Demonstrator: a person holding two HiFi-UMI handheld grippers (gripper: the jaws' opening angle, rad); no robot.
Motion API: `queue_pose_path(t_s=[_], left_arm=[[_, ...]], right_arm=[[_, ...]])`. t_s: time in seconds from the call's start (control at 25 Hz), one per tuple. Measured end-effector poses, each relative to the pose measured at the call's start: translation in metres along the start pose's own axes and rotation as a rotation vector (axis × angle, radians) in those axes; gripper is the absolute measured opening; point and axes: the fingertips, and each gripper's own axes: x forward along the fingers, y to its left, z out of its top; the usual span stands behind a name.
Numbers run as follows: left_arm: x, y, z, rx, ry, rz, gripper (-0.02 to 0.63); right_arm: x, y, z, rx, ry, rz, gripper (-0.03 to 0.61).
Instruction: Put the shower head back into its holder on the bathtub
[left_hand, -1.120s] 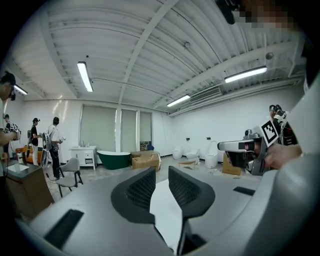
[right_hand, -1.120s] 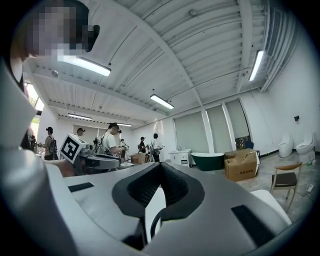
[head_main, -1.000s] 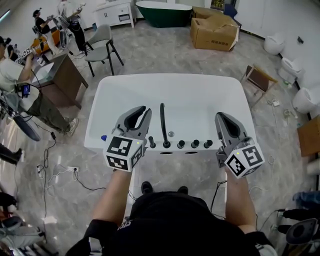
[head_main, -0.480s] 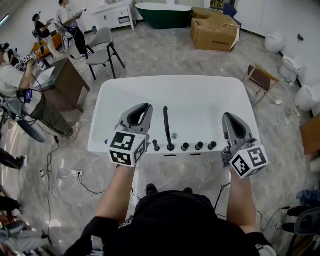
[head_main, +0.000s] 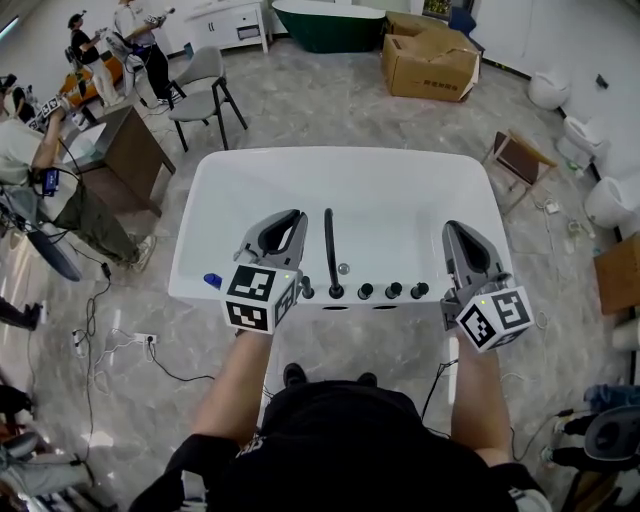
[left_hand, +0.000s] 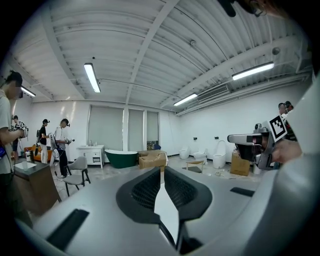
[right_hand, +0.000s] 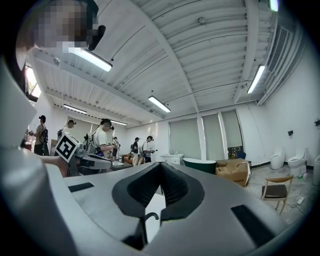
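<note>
Over the near rim of the white bathtub (head_main: 240, 170), the left gripper (head_main: 290, 218) hovers with its jaws brought together; its own view shows the tips meeting with nothing between them. It holds nothing and touches nothing. The right gripper (head_main: 457, 232) is at the other end of the rim, also closed tip to tip and empty, and clear of the tub.

The shower head (head_main: 327, 245), a long slim black piece, is between the two grippers and just beside the left one. Its lower end is at the rim and the rest reaches out over the basin. From above I cannot tell whether it is fully seated in its holder. To its right, a row of black knobs (head_main: 393, 290) runs along the rim toward the right gripper, and a short black post (head_main: 307, 290) stands between the shower head and the left gripper. A small silver fitting (head_main: 343, 268) sits on the inner wall, and a small blue object (head_main: 212, 281) lies on the rim at the left.

Further off are a grey chair (head_main: 205, 85), a cardboard box (head_main: 430, 62), a dark green bathtub (head_main: 325, 25), a wooden stool (head_main: 520, 155) and white toilets (head_main: 610, 200). People (head_main: 25, 150) work at a counter on the left.
</note>
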Motion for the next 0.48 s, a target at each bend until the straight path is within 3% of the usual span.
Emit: queue_pose_path(t_s=[0.48], left_arm=[[0.009,0.026,-0.025,-0.007,0.023,0.032,0.032]], right_arm=[[0.008,0.0,-0.015,-0.003,0.023,-0.001,0.011]])
